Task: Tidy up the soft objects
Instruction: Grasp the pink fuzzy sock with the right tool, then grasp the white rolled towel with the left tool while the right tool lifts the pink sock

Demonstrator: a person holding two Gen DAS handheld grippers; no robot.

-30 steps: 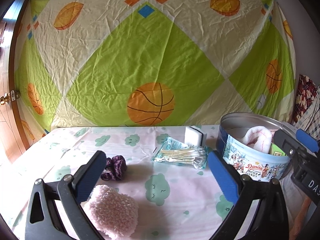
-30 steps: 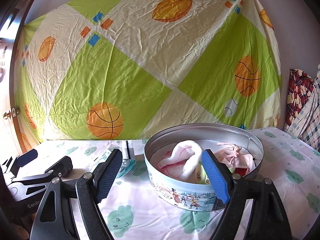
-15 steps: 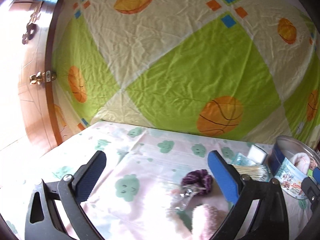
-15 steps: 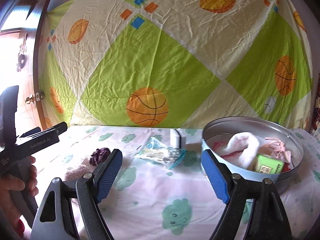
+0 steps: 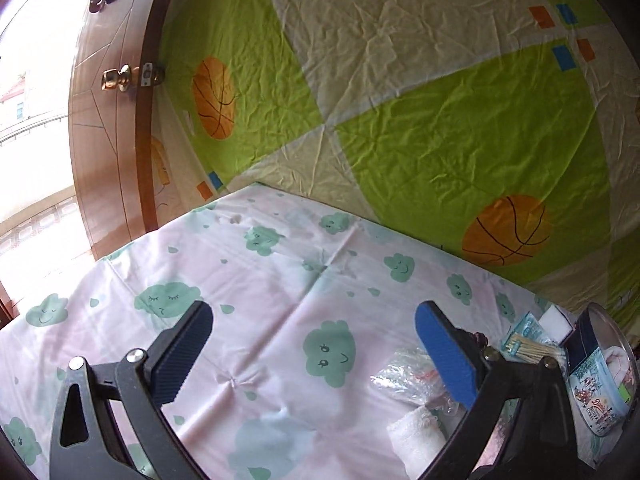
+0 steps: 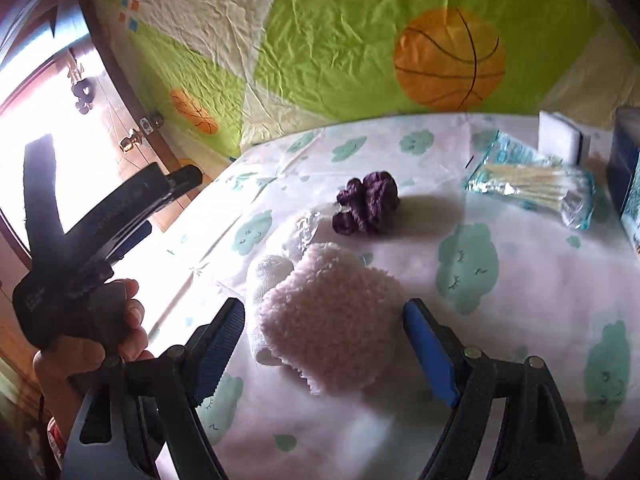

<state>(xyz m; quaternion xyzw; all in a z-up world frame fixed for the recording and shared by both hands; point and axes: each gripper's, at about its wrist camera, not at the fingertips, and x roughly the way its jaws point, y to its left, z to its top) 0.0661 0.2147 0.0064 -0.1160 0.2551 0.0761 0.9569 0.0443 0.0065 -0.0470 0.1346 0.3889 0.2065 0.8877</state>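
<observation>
A pink fluffy cloth (image 6: 332, 328) lies on the cloud-print sheet (image 6: 520, 320). My right gripper (image 6: 322, 312) hangs open over it, one pad on each side, neither pressing. Beside the cloth are a white rolled cloth (image 6: 270, 276), a clear plastic packet (image 6: 304, 232) and, farther back, a purple scrunchie (image 6: 368, 204). My left gripper (image 5: 314, 316) is open over bare sheet, with the white cloth (image 5: 416, 436) and the packet (image 5: 404, 376) behind its right finger. The cookie tin (image 5: 600, 384) with soft items inside stands at the far right.
A bag of cotton swabs (image 6: 532, 184) and a white sponge block (image 6: 562, 140) lie near the tin's edge (image 6: 628, 184). A person's hand (image 6: 100, 344) grips the left tool at the left. A wooden door (image 5: 108, 140) and a basketball-print sheet (image 5: 440, 120) bound the table.
My right gripper swung left from the tin and came down around the pink fluffy cloth. The left gripper swung left and rolled, leaving the soft items at its right edge.
</observation>
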